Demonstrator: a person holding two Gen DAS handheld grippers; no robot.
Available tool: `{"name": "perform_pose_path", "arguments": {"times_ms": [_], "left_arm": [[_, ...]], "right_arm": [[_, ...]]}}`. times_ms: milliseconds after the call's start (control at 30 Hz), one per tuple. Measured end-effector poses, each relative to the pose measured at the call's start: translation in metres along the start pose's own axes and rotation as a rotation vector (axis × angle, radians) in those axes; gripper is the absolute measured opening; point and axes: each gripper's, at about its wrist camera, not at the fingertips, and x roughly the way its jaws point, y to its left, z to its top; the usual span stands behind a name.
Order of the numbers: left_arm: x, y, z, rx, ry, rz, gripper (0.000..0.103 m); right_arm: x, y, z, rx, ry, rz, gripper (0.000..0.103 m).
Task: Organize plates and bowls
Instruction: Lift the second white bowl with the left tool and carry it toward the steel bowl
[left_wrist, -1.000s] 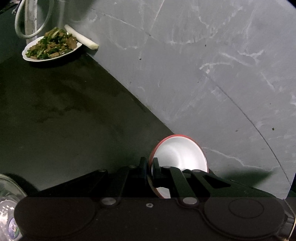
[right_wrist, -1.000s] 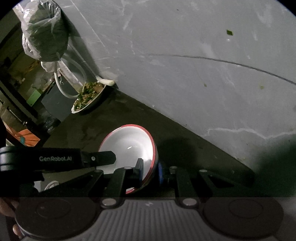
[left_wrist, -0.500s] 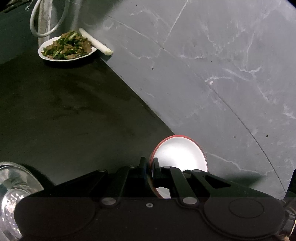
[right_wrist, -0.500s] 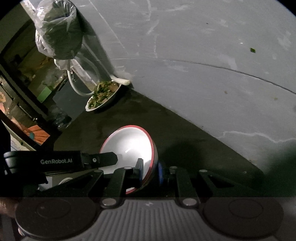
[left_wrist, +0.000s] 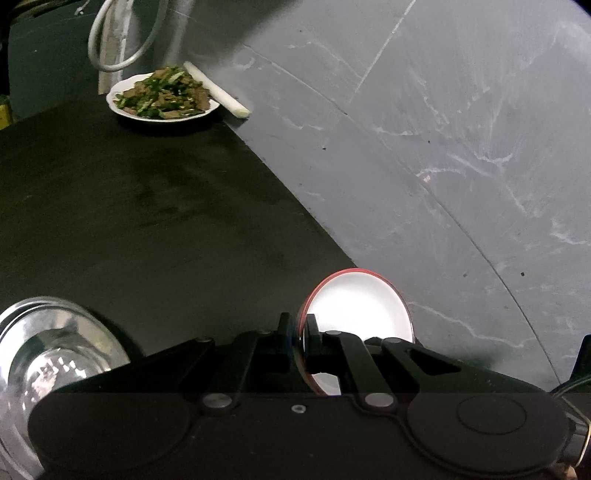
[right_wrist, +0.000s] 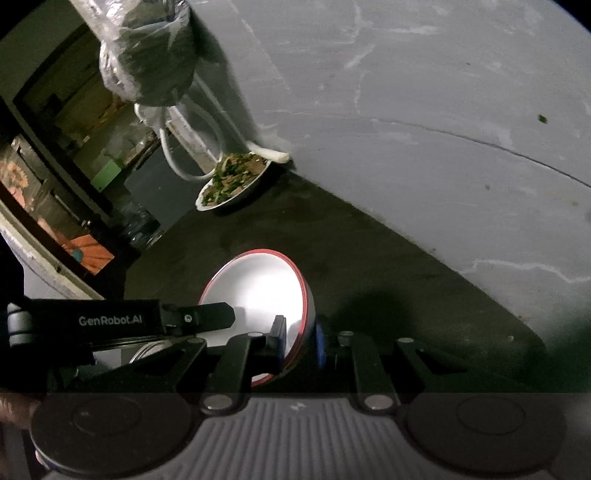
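Note:
In the left wrist view my left gripper is shut on the left rim of a white bowl with a red rim, held tilted above the dark counter. The right wrist view shows my right gripper shut on the right rim of a white red-rimmed bowl. There the left gripper reaches in from the left, its tip in front of that bowl. I cannot tell whether the two grippers hold one bowl or two. A white plate of stir-fried food sits at the counter's far end.
A grey stone wall borders the counter on the right. A white leek stalk leans beside the food plate, under a looped hose. A glass bowl sits at the lower left. A bagged bundle hangs above.
Both grippers have drawn back and risen with their grips unchanged. The food plate has slid toward the middle of each view, and more of the glass bowl shows at the lower left.

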Motion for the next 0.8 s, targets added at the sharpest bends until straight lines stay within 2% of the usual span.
{"name": "perform_pose_path", "arguments": {"times_ms": [433,800], "left_arm": [[-0.027,0.021,-0.031,-0.075,-0.030,-0.013,0.005],[-0.043,0.024,-0.054,-0.120,-0.044,0.001,0.005]], "right_arm": [[-0.009,0.023,-0.016,-0.070,0.038,0.036,0.018],[-0.017,0.034,-0.026,-0.142,0.087,0.060,0.018]]}}
